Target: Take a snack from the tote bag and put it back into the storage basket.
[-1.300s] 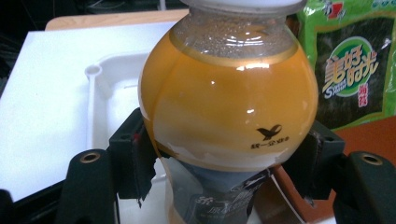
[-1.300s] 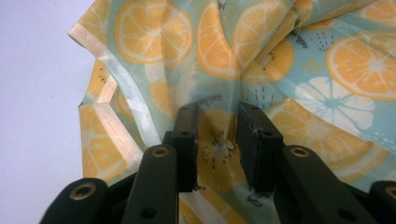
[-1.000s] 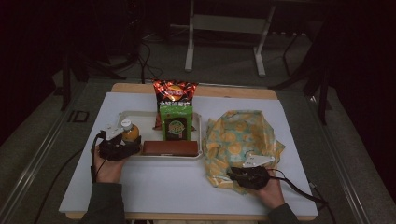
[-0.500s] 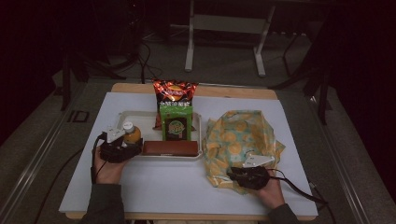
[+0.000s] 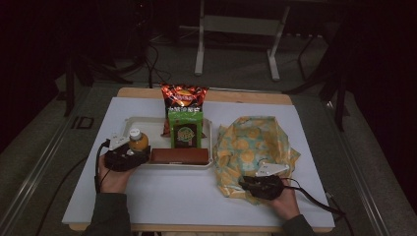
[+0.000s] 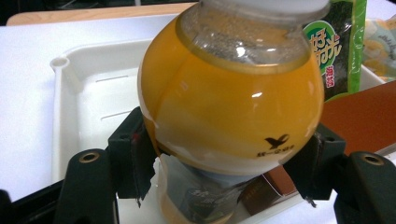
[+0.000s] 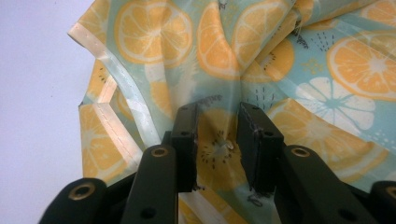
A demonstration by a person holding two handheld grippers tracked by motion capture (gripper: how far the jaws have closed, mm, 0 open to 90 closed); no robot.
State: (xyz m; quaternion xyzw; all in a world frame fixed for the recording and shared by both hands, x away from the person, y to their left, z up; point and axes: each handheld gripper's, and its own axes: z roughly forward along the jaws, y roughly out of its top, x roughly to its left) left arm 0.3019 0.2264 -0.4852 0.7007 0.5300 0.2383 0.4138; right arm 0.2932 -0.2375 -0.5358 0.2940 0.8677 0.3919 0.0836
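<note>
A round orange juice bottle [image 5: 138, 141] with a white cap stands at the left end of the white tray [image 5: 147, 124]. My left gripper [image 5: 129, 157] is around its lower body. In the left gripper view the bottle [image 6: 233, 107] sits between the jaws, and both pads [image 6: 140, 161] press its sides. An orange-slice print bag [image 5: 255, 145] lies crumpled to the right of the tray. My right gripper [image 5: 258, 183] rests on the bag's near edge. In the right gripper view its jaws stand narrowly apart, with a puckered fold of the bag [image 7: 219, 140] caught between them.
On the tray are also a green seaweed packet [image 5: 185, 129], a red chips bag [image 5: 183, 97] leaning at the back and a brown box [image 5: 179, 156] along the front. The white tabletop [image 5: 177, 196] lies bare in front, with its edges near both hands.
My left gripper has shifted slightly toward the bottle. The right gripper and the bag stay where they were.
</note>
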